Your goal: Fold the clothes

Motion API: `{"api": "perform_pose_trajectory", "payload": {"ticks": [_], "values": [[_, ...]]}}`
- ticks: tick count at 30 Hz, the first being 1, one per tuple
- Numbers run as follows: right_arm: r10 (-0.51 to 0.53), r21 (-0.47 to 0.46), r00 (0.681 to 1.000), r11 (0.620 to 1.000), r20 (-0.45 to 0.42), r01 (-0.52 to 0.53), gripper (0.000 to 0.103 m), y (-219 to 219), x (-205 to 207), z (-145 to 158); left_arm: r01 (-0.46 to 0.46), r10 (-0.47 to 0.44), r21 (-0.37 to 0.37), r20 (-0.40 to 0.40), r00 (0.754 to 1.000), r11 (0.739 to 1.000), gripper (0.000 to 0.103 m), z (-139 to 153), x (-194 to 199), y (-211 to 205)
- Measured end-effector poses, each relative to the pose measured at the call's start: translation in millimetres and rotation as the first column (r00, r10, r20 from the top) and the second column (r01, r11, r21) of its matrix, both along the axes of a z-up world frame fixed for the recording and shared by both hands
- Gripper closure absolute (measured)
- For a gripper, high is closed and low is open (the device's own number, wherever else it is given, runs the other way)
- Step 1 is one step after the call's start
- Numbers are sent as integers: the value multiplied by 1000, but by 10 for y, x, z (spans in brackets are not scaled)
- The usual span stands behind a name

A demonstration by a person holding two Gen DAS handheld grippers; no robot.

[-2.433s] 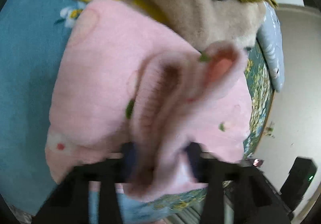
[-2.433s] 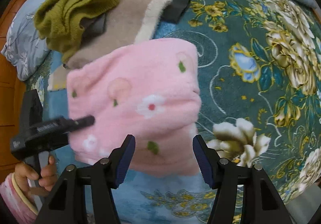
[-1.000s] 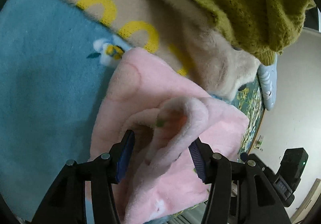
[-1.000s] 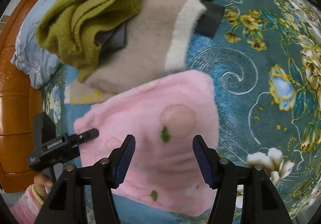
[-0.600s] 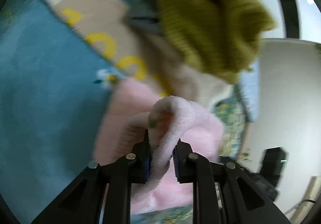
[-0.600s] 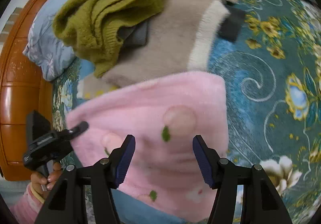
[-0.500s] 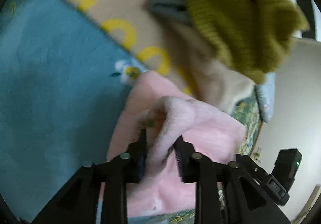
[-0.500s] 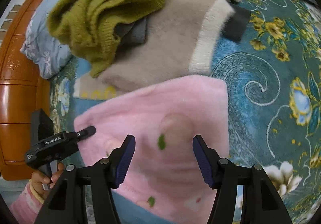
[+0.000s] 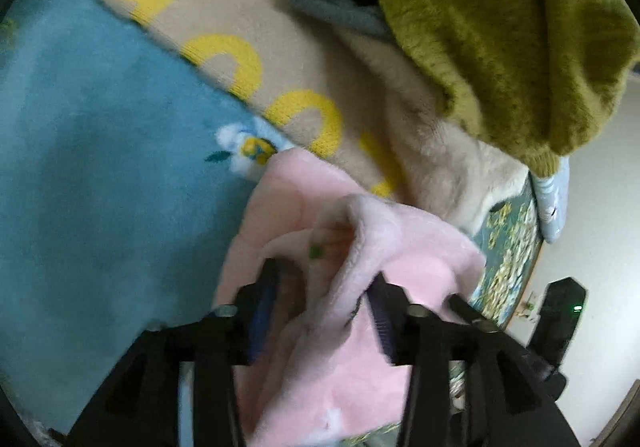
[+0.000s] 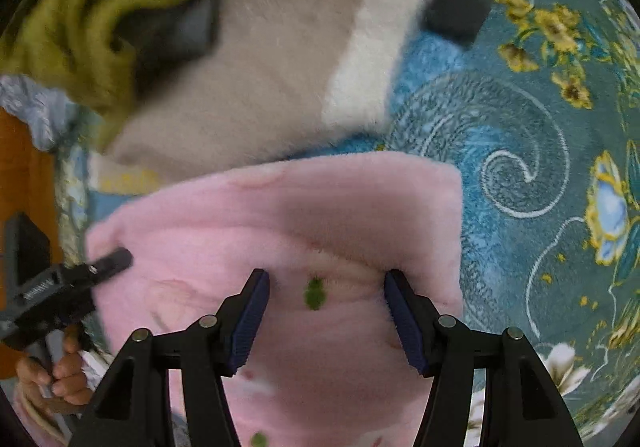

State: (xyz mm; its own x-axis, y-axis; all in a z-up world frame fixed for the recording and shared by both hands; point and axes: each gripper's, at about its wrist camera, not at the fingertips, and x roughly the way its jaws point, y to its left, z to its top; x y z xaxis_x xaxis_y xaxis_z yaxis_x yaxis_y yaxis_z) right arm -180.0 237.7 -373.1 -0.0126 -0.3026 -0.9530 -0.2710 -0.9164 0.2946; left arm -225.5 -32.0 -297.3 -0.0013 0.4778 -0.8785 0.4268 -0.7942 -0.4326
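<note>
Lying on the floral blanket beside a pile of sweaters, the pink garment has a raised fold between the spread left gripper, probably freeing it, while the right gripper hovers spread above.

Fluffy pink fleece garment; coarse olive knit sweater; plush floral blanket.

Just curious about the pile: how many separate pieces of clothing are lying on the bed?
4, maybe more hidden: pink fleece nearest, beige sweater behind it, olive knit on top, grey piece tucked under that.
</note>
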Motion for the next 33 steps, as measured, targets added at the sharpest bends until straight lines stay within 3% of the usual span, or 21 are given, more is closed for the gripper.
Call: {"api": "perform_pose_trajectory", "payload": {"ticks": [4, 6, 8, 11, 14, 18, 22, 27, 30, 33], "values": [[-8, -16, 997, 1000, -83, 7, 39, 21, 303, 364, 57, -72, -146, -95, 993, 988, 48, 530, 126, -83], [28, 6, 995, 1000, -101, -27, 39, -46, 492, 487, 133, -163, -181, -160, 974, 974, 48, 798, 186, 17], [54, 19, 992, 998, -115, -52, 39, -140, 645, 545, 214, -246, -163, -206, 947, 963, 48, 929, 201, 256], [87, 8, 989, 996, -117, -87, 39, -253, 847, 515, 371, -394, -137, -238, 888, 919, 48, 939, 363, 667], [112, 45, 990, 993, -83, -109, 39, -362, 971, 358, 472, -509, -211, -180, 842, 856, 48, 705, 543, 897], [146, 102, 988, 985, -50, -140, 40, -407, 1035, 89, 481, -512, -244, -84, 855, 842, 52, 296, 668, 877], [245, 158, 968, 959, -55, -234, 39, -514, 1045, -34, 463, -496, -255, -84, 864, 849, 52, 235, 586, 887], [244, 150, 969, 960, -43, -235, 39, -474, 996, -157, 468, -495, -255, -54, 867, 846, 52, 160, 450, 919], [221, 114, 975, 969, 7, -221, 39, -425, 900, -58, 478, -505, -233, -70, 860, 847, 52, 354, 401, 898], [131, 34, 990, 991, -52, -129, 39, -220, 803, 266, 422, -457, -202, -176, 872, 884, 52, 701, 307, 788]]}}
